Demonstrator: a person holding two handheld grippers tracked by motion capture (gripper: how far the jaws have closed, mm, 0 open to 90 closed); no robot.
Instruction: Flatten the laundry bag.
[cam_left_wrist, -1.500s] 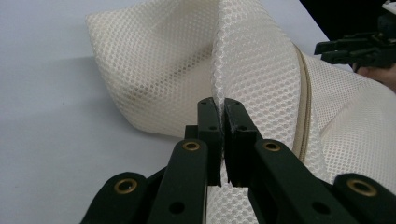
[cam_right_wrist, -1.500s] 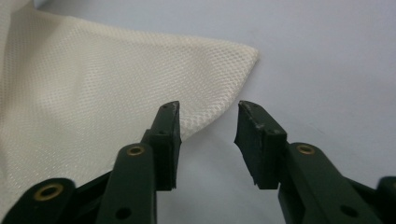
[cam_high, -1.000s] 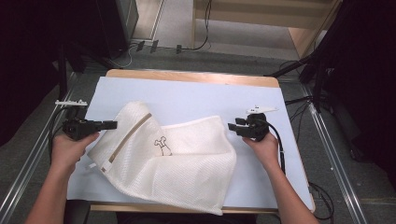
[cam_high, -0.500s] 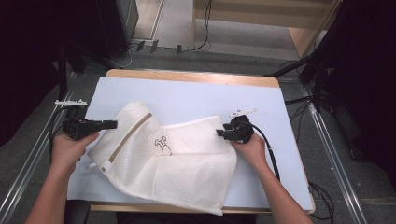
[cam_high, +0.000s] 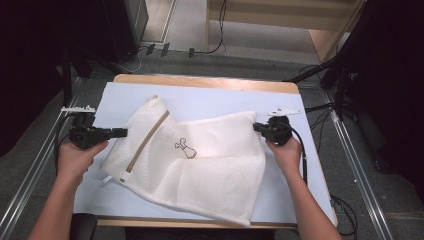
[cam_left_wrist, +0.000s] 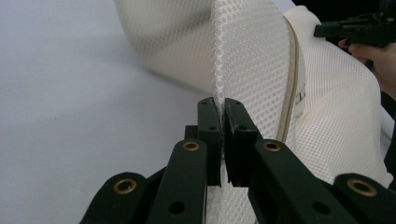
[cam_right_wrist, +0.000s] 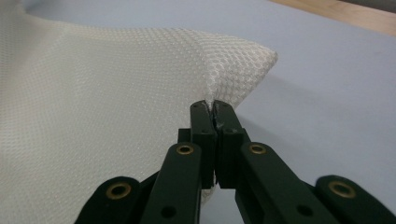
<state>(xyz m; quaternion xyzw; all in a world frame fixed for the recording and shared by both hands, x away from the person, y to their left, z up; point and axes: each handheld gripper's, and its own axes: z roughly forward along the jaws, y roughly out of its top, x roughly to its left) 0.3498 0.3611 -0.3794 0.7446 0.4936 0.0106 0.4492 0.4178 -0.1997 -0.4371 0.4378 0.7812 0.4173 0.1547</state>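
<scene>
Lying across the middle of the worktop: white mesh bag, tan zipper toward left edge. Pinching its left edge, left gripper, fingers closed on mesh. Gripping its right corner likewise, right gripper.

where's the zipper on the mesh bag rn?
In the high view the tan zipper runs diagonally down the left part of the white mesh bag, just right of the left gripper and left of the small printed figure.
</scene>
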